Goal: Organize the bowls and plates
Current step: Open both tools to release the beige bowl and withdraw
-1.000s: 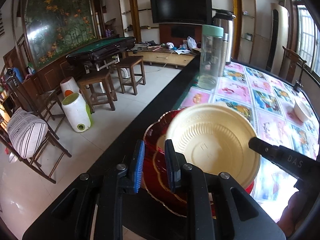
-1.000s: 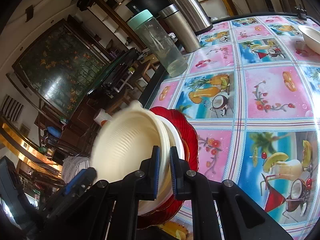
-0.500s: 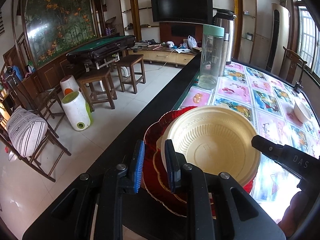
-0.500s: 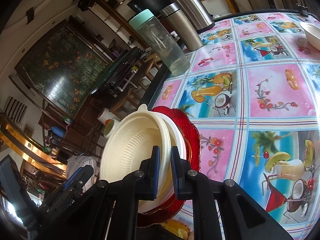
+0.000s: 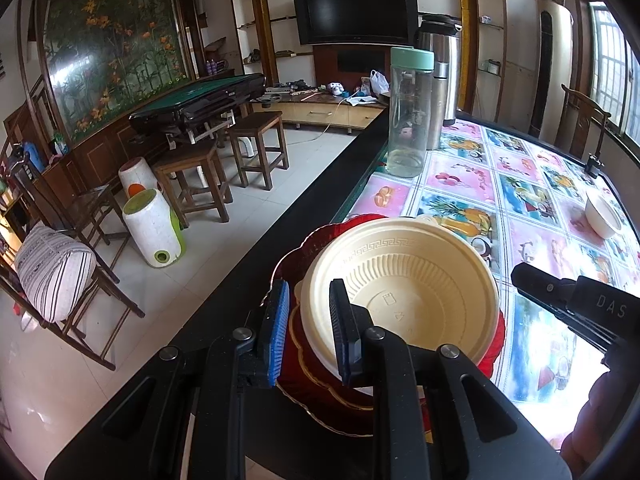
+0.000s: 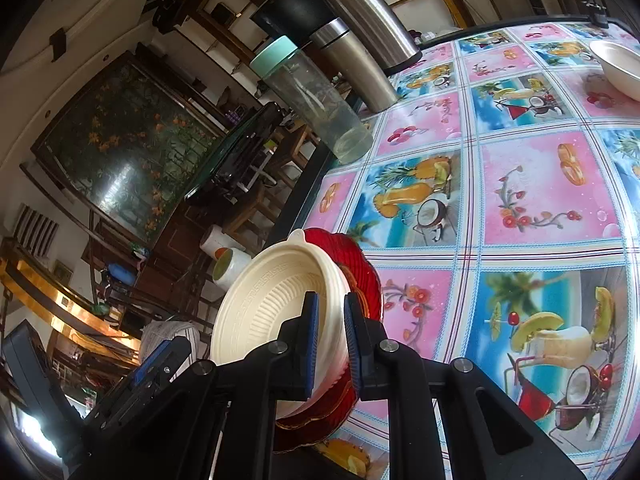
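Observation:
A cream plastic bowl (image 5: 404, 284) sits in a stack on a red scalloped plate (image 5: 304, 384) at the table's near left edge. My left gripper (image 5: 308, 332) is open; its fingers straddle the bowl's near rim without closing on it. My right gripper (image 6: 330, 340) straddles the bowl's rim (image 6: 276, 300) from the other side, jaws slightly parted, and it shows at the right of the left wrist view (image 5: 560, 296). A second white bowl (image 5: 602, 216) stands far right on the table, also seen in the right wrist view (image 6: 620, 66).
A clear bottle with a mint lid (image 5: 408, 112) and steel flasks (image 5: 440, 80) stand at the far end of the fruit-print tablecloth (image 6: 520, 184). The table's black edge (image 5: 280, 232) drops to a tiled floor with stools (image 5: 256, 148).
The cream bowl has tipped from tilted to level and settled down onto the stack on the red plate. My right gripper's jaws have parted slightly around its rim.

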The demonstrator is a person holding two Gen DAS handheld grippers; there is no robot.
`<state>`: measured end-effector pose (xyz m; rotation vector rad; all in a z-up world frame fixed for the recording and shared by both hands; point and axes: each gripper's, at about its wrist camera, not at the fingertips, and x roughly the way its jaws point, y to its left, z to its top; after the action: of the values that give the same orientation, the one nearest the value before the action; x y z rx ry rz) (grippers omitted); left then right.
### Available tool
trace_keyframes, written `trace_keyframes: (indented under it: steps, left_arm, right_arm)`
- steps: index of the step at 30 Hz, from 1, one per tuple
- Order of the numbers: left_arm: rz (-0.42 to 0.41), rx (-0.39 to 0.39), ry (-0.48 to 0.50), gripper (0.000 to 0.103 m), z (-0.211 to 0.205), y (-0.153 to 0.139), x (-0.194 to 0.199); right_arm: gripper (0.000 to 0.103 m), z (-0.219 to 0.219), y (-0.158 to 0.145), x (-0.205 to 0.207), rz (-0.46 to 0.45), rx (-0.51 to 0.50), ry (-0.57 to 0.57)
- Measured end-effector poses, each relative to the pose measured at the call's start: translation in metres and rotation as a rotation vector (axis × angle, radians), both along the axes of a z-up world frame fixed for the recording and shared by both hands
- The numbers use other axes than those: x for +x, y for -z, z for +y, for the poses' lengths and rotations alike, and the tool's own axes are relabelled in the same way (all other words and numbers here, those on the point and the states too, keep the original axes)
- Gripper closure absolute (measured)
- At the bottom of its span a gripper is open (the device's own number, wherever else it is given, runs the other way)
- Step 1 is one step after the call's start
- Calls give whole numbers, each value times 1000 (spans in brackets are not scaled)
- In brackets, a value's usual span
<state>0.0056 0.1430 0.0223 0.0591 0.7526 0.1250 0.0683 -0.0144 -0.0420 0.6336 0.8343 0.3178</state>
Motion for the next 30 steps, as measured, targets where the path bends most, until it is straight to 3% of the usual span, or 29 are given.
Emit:
trace_keyframes:
  steps: [17,25,27,29,30]
  left_arm:
    - [11,57,61,85,-47,-2,2]
    - [5,80,160,84,-96,-9,-2]
    - [9,88,197,71,-115,-9,-2]
    - [9,96,233,37,-134,-9,-3]
    - [1,105,258,32,-146,-10,-5]
  right_arm:
    - [87,-42,10,-1,27,74,51]
    - [87,-79,11,-6,26,105,107]
    - [87,-92,12,-4,24,113,126]
    - [87,-109,10,-6,20,118,154]
    - [87,-117,10,-7,18,120,168]
